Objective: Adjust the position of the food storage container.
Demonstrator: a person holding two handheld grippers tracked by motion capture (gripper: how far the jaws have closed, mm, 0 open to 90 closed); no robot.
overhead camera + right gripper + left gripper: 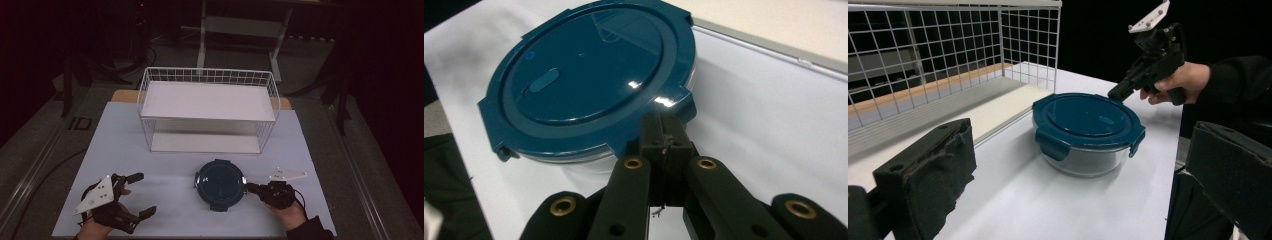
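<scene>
Round container sits upright, lid flat, near the rack. Right gripper, jaws pressed together, touches its right clip. Left gripper spread wide, well apart.

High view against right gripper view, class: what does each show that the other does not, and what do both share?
High view alone: the wire rack with two white shelves behind the container, the left claw open near the table's front, both hands, the floor around.

Right gripper view alone: close detail of the lid, an oval tab and a small ring mark on it, and the right claw with jaws pressed together at a lid latch.

Both: the round glass container with teal lid on the white table.
</scene>
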